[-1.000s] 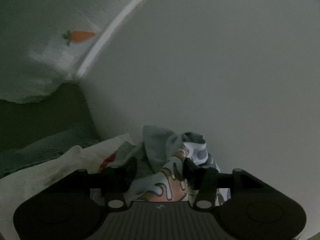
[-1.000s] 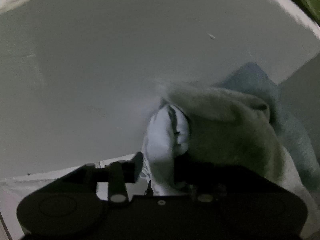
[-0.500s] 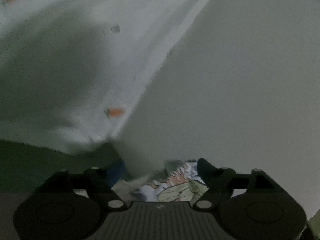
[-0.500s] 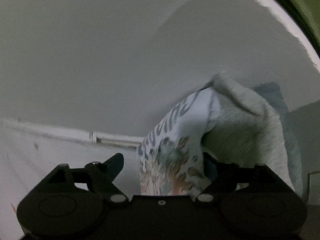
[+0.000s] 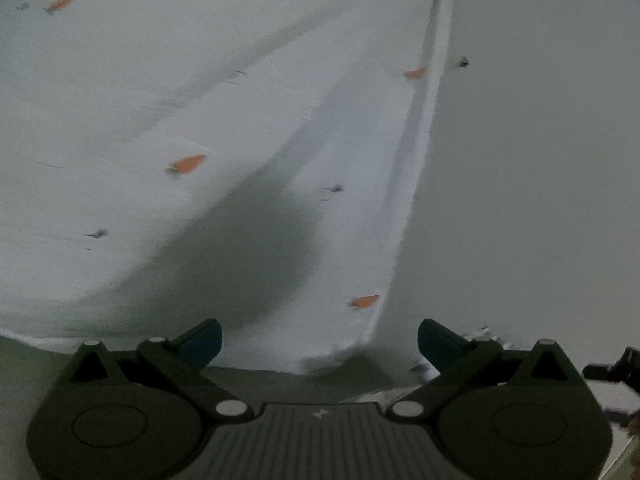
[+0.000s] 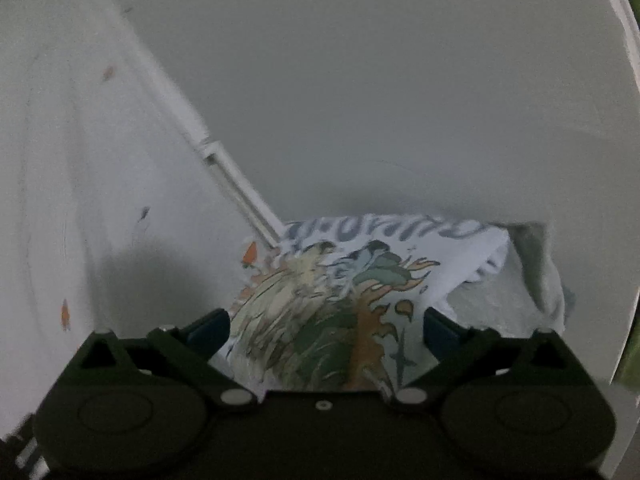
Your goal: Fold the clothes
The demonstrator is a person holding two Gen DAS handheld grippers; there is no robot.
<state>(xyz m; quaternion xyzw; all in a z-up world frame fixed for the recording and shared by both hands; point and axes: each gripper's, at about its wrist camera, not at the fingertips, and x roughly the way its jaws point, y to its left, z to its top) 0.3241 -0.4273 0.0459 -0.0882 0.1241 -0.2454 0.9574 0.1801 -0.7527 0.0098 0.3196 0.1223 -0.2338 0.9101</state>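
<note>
White cotton T-shirt with the orange-and-green print (image 6: 344, 304) lies bunched at six o'clock between the right tongs (image 6: 325, 330), which, like the left tongs (image 5: 320, 338), have just been opening and grasp nothing, so its loose folds may slump apart.

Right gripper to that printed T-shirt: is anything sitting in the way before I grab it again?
Nothing visible does. The right gripper is open, its jaws just having opened, and the printed T-shirt lies straight ahead of it, with only a grey garment beside the shirt on the right. Whether the pads touch the cloth I cannot tell.
</note>
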